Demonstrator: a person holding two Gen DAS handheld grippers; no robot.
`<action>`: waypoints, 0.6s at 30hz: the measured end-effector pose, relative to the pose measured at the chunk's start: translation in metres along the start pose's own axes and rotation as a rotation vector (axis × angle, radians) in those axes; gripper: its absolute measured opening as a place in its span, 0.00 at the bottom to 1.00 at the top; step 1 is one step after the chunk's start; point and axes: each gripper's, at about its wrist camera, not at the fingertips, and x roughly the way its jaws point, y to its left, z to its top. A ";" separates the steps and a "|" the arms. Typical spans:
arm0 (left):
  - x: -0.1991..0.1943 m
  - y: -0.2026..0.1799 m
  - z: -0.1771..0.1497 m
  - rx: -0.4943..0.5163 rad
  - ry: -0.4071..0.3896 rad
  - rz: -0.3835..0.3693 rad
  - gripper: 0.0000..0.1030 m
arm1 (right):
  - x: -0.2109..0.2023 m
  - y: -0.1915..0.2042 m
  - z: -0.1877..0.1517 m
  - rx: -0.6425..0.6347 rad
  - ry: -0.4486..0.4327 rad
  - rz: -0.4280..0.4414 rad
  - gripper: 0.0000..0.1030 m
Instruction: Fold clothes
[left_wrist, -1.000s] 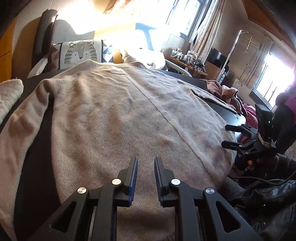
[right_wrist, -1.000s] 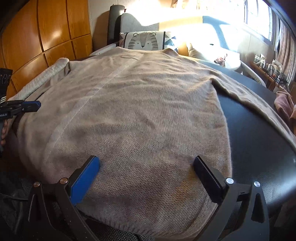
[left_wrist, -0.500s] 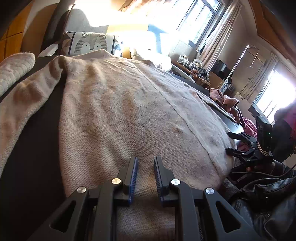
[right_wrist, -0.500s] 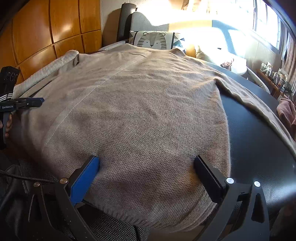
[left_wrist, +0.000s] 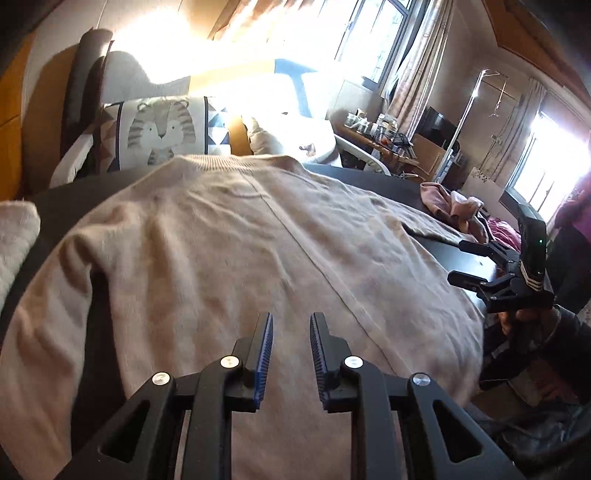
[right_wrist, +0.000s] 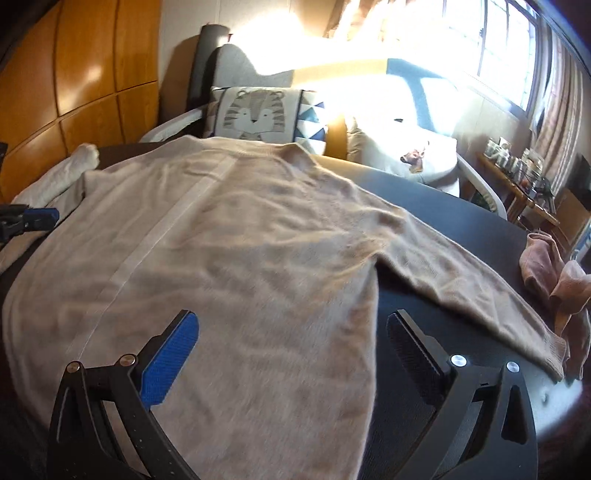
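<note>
A beige knit sweater (left_wrist: 258, 240) lies spread flat on a dark round table (right_wrist: 461, 221), neck at the far side and hem towards me. Its right sleeve (right_wrist: 480, 295) stretches across the bare tabletop, and its left sleeve (left_wrist: 44, 314) hangs towards the near left. My left gripper (left_wrist: 291, 317) hovers over the lower left of the sweater (right_wrist: 240, 240), jaws a narrow gap apart with nothing between them. My right gripper (right_wrist: 291, 319) stands wide open above the sweater's lower right side, also holding nothing. It also shows as the right gripper (left_wrist: 458, 260) beyond the table's right edge.
A heap of pink garments (right_wrist: 554, 273) lies on the table's right side. A white knit piece (left_wrist: 14, 240) rests at the left edge. A tiger cushion (left_wrist: 162, 129) sits on a chair behind the table. Orange wood panels (right_wrist: 92, 74) line the left wall.
Both grippers have lifted and drawn back from the hem, so more of the sweater and both sleeves show. Neither gripper's jaws have visibly changed.
</note>
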 end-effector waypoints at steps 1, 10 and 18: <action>0.012 0.005 0.012 -0.010 -0.004 0.015 0.20 | 0.010 -0.010 0.011 0.026 0.006 0.017 1.00; 0.101 0.053 0.052 -0.155 0.060 0.139 0.20 | 0.098 -0.024 0.039 0.022 0.141 0.119 1.00; 0.102 0.051 0.041 -0.145 0.061 0.131 0.25 | 0.101 -0.028 0.023 0.036 0.179 0.144 1.00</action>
